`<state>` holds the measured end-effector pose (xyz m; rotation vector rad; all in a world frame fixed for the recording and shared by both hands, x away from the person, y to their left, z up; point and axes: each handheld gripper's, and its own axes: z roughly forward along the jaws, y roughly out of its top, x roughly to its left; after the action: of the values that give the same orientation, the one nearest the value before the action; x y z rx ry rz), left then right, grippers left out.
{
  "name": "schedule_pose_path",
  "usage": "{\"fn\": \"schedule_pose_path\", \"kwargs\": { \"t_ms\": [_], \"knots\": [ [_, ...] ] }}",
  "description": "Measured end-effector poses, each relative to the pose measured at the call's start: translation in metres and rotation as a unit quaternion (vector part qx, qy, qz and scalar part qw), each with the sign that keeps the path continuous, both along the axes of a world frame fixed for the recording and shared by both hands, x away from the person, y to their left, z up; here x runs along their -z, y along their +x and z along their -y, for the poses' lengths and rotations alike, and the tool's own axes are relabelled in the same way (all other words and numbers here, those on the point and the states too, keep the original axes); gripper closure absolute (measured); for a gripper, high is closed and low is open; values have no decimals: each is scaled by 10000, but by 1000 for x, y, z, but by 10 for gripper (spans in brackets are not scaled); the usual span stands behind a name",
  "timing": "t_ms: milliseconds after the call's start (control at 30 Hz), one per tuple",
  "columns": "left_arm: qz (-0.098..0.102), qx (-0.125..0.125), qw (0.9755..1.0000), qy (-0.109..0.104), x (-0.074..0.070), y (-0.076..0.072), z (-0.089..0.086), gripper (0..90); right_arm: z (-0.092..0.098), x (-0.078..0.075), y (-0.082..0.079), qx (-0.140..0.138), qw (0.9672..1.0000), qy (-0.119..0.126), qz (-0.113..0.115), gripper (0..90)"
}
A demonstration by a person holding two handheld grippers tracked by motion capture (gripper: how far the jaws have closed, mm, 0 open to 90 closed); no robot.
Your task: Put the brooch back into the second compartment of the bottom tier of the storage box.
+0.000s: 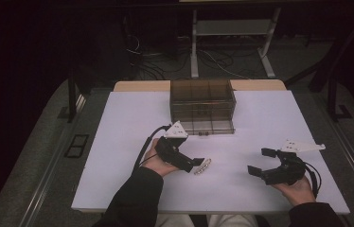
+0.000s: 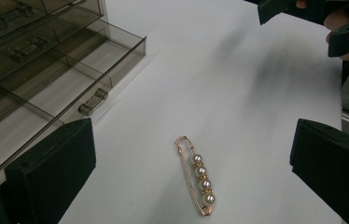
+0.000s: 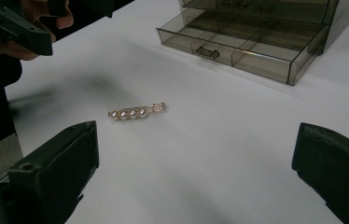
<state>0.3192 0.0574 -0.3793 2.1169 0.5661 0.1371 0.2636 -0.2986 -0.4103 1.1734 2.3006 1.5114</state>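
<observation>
A gold safety-pin brooch with several pearls (image 1: 202, 166) lies flat on the white table top (image 1: 132, 123). My left gripper (image 1: 195, 163) hovers just left of it, open; in the left gripper view the brooch (image 2: 198, 176) lies on the table between and beyond the wide-apart jaws of the left gripper (image 2: 192, 154), untouched. My right gripper (image 1: 261, 161) is open at the right, well apart from the brooch, jaws pointing left. In the right gripper view the brooch (image 3: 133, 112) lies ahead of the right gripper (image 3: 196, 154), nothing between its jaws.
A smoky clear drawer box (image 1: 202, 106) stands at the table's back middle, its bottom drawer (image 3: 238, 46) pulled out and showing bare compartments (image 2: 46, 74). Table edges are near my hands. Cables and a desk frame (image 1: 232, 42) lie on the floor beyond.
</observation>
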Motion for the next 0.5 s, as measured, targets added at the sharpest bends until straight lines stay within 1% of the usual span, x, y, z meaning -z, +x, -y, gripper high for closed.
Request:
{"fn": "schedule_pose_path", "kwargs": {
  "t_ms": [167,500],
  "knots": [
    [-36,38,10000,32,3,2,4,0,0,0,0,-19,10000,-19,-14,3],
    [-116,147,9997,171,12,5,15,0,0,0,0,-38,10000,-46,1,3]
  ]
}}
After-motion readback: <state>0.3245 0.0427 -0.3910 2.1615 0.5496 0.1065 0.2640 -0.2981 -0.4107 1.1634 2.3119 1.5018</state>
